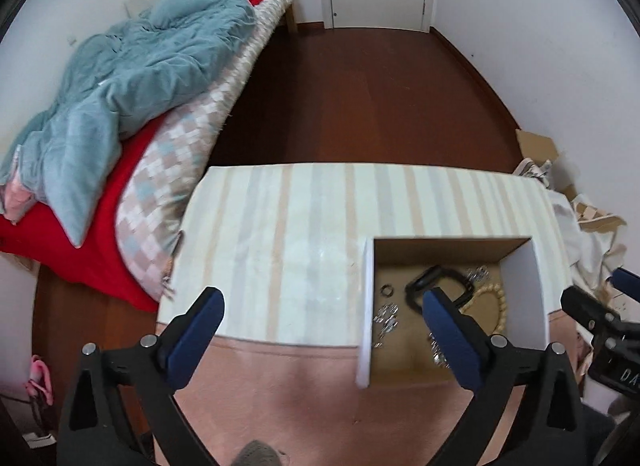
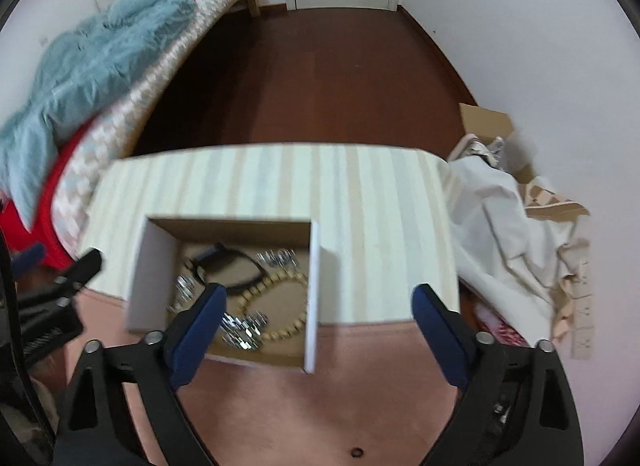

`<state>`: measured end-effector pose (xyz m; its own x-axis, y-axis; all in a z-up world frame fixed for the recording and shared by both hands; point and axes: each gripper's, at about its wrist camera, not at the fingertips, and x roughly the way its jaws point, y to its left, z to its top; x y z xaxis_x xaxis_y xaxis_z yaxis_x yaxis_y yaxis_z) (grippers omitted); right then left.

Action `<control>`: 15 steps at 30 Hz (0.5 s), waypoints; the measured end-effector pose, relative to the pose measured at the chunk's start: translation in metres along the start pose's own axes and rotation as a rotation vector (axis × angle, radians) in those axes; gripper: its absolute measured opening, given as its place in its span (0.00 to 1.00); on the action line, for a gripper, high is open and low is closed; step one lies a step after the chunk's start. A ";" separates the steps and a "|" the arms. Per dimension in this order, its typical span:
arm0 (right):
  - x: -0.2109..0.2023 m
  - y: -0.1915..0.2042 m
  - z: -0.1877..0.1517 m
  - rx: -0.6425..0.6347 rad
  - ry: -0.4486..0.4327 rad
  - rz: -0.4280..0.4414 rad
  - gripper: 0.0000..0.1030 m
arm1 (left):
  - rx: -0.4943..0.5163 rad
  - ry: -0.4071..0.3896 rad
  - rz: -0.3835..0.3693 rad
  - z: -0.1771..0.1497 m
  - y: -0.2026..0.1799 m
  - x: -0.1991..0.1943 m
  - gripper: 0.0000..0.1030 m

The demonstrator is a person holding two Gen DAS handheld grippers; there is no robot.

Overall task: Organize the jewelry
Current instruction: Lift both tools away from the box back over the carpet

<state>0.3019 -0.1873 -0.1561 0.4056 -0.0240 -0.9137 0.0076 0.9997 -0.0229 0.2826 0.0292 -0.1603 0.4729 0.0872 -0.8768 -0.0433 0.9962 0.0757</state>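
Both the left gripper point(image 1: 322, 308) and right gripper point(image 2: 316, 302) hang with jaws spread wide and empty above an open cardboard box point(image 2: 158, 266) at lower centre on a striped cloth point(image 2: 360, 225). Inside lie a beaded bracelet point(image 2: 280, 306), a black band point(image 2: 236, 262) and silvery pieces point(image 2: 244, 330), blurred and partly hidden by blue pads.

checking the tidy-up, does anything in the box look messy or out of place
Yes: the jewelry lies loose in the cardboard box. The black band, wooden bead bracelet and silver pieces overlap in one pile, unsorted.
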 end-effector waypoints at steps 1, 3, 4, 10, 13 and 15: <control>0.001 0.000 -0.005 0.000 0.006 -0.005 1.00 | 0.006 -0.010 0.009 -0.005 0.001 -0.002 0.99; 0.003 0.000 -0.013 0.003 0.011 -0.007 1.00 | 0.013 -0.023 0.030 -0.013 0.001 -0.007 0.99; 0.003 0.000 -0.018 0.005 0.006 -0.018 1.00 | 0.015 -0.028 0.035 -0.016 0.000 -0.008 0.99; -0.008 0.006 -0.032 -0.008 -0.024 -0.046 1.00 | 0.017 -0.027 0.046 -0.030 0.001 -0.016 0.99; -0.016 0.010 -0.035 -0.014 -0.039 -0.048 1.00 | 0.011 -0.032 0.033 -0.036 0.000 -0.025 1.00; -0.023 0.011 -0.037 -0.012 -0.051 -0.048 1.00 | 0.006 -0.042 0.025 -0.038 0.000 -0.033 1.00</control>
<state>0.2585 -0.1760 -0.1502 0.4508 -0.0711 -0.8898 0.0173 0.9973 -0.0710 0.2332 0.0262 -0.1496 0.5081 0.1119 -0.8540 -0.0502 0.9937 0.1003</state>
